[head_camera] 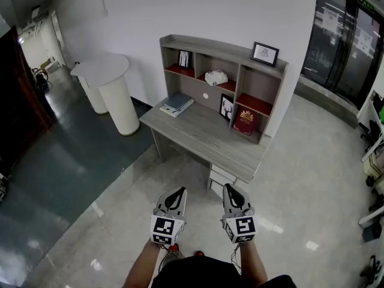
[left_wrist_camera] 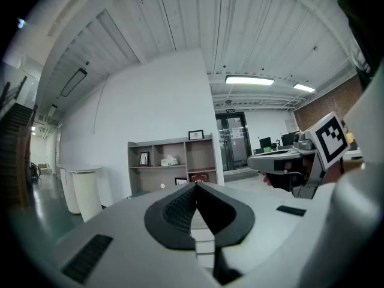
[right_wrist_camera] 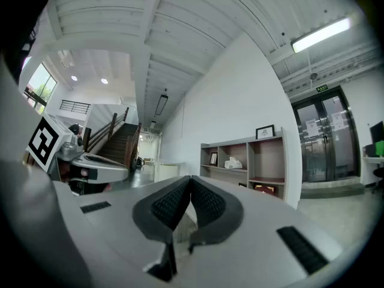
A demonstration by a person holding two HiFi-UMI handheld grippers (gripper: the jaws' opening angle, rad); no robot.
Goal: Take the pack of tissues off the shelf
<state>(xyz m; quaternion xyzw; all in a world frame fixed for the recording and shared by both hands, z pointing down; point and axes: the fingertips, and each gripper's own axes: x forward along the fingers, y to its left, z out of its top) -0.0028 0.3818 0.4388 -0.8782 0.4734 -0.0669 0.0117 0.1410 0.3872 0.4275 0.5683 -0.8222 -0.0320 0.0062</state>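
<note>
My left gripper [head_camera: 179, 192] and right gripper [head_camera: 229, 188] hang side by side, well apart from the desk [head_camera: 204, 138]. Both pairs of fingers [left_wrist_camera: 180, 209] are clenched together, empty. The tissues [head_camera: 216, 77] sit in the upper middle compartment of the shelf [head_camera: 222, 50].

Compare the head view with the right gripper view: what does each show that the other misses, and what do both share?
Only the head view shows the books lying on the desk and the drawers under it. Only the right gripper view shows the staircase and the ceiling strip light. Both show the shelf, the pack of tissues in its upper middle compartment, the framed picture on top and the glass doors.
</note>
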